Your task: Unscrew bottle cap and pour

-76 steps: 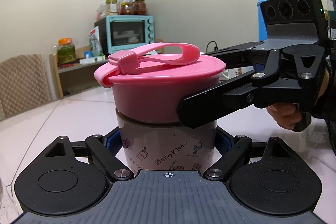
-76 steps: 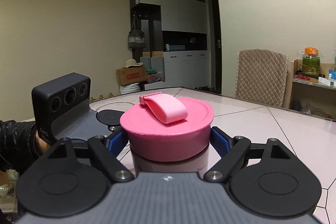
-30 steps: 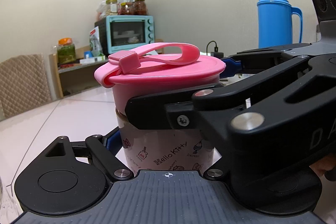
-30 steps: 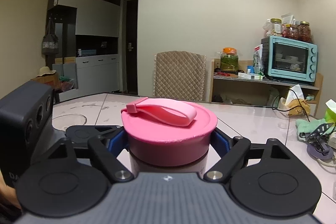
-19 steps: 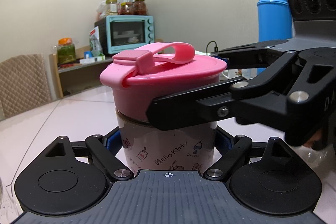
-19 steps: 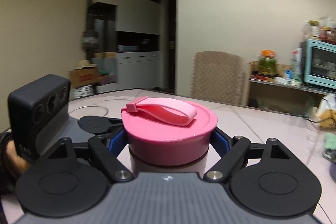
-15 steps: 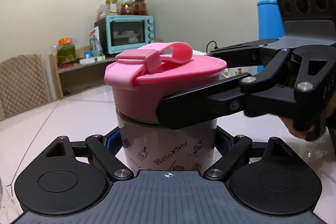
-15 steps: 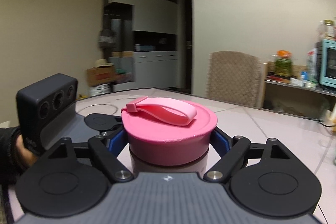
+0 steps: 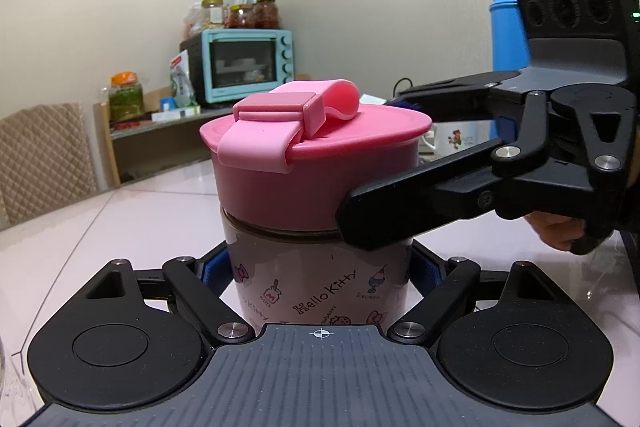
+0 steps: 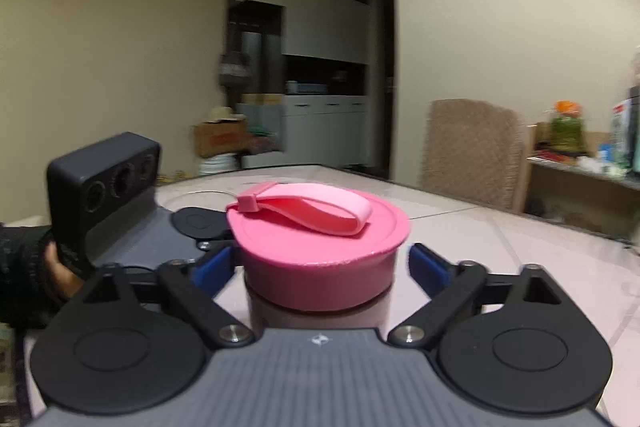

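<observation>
Nearest the left camera, the left gripper (image 9: 320, 271) clamps the printed body of the bottle (image 9: 320, 291), which stands upright on the pale table (image 9: 120, 211). Above it, the right gripper (image 10: 320, 263) straddles the pink cap (image 10: 320, 247), but its blue pads sit slightly off the sides, so it looks loosened rather than clamped. The cap sits on the neck with a thin gap beneath; unscrewing seems underway, while lifting off and pouring remain. Farther back stand a white mug (image 9: 460, 141) and blue flask (image 9: 508, 23).
</observation>
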Motion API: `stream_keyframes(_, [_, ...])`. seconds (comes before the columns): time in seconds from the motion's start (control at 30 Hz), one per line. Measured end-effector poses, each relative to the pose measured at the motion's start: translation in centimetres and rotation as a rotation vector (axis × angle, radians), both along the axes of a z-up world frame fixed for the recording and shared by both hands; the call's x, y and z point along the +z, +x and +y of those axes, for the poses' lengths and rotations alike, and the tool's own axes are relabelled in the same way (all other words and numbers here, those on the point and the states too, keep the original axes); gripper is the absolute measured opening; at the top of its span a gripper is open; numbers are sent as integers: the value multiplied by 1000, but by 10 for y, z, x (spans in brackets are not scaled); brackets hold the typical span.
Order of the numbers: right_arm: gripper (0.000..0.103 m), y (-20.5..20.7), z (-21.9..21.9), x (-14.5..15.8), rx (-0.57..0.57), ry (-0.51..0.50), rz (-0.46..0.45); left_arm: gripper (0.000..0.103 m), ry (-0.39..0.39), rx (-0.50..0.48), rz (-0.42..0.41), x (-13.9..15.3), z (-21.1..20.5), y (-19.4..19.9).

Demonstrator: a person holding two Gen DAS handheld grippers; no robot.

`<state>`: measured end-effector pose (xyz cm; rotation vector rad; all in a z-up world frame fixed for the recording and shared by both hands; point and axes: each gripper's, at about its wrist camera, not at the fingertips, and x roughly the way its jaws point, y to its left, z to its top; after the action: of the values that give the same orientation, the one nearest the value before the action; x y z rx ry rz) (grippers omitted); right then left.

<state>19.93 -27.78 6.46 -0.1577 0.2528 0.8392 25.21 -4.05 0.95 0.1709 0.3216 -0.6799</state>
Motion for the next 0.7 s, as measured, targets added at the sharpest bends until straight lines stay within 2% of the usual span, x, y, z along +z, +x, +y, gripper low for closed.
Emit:
stream_keyframes(0.37, [95, -33, 24, 0, -255, -2, -9, 90, 0, 0, 0, 0, 0, 0])
stream_keyframes(0.7, [93, -32, 38, -12, -353, 18, -22, 90, 0, 0, 0, 0, 0, 0])
